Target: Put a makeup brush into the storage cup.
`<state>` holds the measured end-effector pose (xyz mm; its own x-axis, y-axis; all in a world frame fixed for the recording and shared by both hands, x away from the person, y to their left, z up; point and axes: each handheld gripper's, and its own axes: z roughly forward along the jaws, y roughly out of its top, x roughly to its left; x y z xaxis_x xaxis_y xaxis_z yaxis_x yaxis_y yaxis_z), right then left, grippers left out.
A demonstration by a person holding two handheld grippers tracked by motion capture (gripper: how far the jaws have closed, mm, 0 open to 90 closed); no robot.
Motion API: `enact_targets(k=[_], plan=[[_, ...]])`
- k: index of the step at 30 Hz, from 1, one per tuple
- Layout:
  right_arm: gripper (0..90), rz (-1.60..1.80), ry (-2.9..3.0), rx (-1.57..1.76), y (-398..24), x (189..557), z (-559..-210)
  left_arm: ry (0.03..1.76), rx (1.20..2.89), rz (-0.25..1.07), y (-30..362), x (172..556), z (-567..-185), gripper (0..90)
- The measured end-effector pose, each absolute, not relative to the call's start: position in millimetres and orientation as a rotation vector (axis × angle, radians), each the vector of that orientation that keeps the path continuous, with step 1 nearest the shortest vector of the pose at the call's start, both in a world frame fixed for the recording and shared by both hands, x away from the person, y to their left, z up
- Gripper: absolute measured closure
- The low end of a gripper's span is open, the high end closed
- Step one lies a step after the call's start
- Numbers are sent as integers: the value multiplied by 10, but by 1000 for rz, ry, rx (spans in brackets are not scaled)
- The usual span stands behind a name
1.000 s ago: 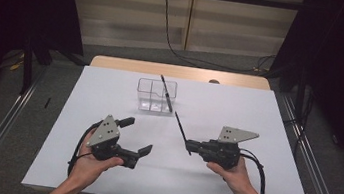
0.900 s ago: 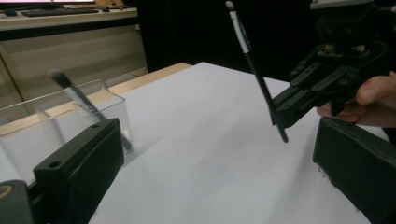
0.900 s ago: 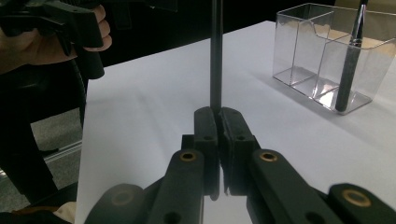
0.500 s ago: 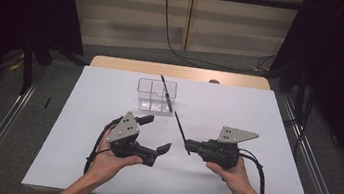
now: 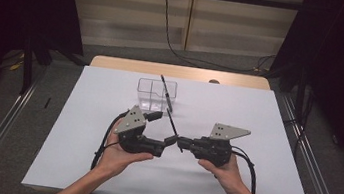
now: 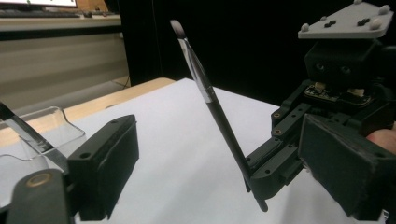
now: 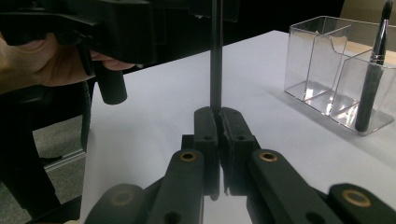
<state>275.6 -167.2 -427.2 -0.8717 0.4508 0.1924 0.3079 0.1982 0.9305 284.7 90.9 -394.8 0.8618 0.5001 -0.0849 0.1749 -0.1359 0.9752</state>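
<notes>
The left gripper point(image 5: 170, 140) is sliding in across the desk point(image 5: 268, 119) from the left, and now it is sitting right up against the right gripper point(image 5: 180, 140), nose to nose in the middle. A second ago the two were well apart. The right one is not budging: its jaws are pressed together on the lower end of a thin black brush point(image 5: 173, 123), pinching it so the handle is tilting up and away toward the back of the desk.

The left gripper's jaws are spread, and they have just been closing a little. In the left gripper view the brush point(image 6: 212, 100) is standing between them, clear of both pads, nothing gripped yet. I'd say a handover is being lined up: the left is getting ready to take the brush higher on the handle.

Behind them the clear organiser point(image 5: 151, 94) is waiting near the back edge, with a second brush point(image 5: 166, 92) already leaning in one compartment. That looks like the place this one is heading.

As for writing, I am seeing no brand, label or lettering on the brushes, the organiser or the grippers.
</notes>
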Motion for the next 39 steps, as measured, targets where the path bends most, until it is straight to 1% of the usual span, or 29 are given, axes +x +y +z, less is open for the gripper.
enact_targets(k=[1, 3, 5, 9, 12, 25, 39], plan=[[862, 1765, 2333, 743, -1673, 2755, -4276, 517, 1709, 291, 902, 2858, -3948, 155], [862, 1767, 2331, 752, -1679, 2756, -4288, 512, 1714, 292, 878, 2866, -3958, 228], [862, 1767, 2332, 757, -1677, 2758, -4297, 510, 1720, 297, 857, 2870, -3969, 252], [862, 1763, 2342, 752, -1659, 2752, -4317, 491, 1719, 326, 816, 2866, -3953, 409], [862, 1756, 2345, 754, -1653, 2749, -4321, 519, 1715, 315, 797, 2877, -3963, 507], [862, 1767, 2326, 776, -1667, 2754, -4336, 558, 1696, 257, 799, 2900, -3994, 768], [861, 1748, 2342, 767, -1639, 2752, -4370, 555, 1678, 162, 750, 2892, -4009, 851]])
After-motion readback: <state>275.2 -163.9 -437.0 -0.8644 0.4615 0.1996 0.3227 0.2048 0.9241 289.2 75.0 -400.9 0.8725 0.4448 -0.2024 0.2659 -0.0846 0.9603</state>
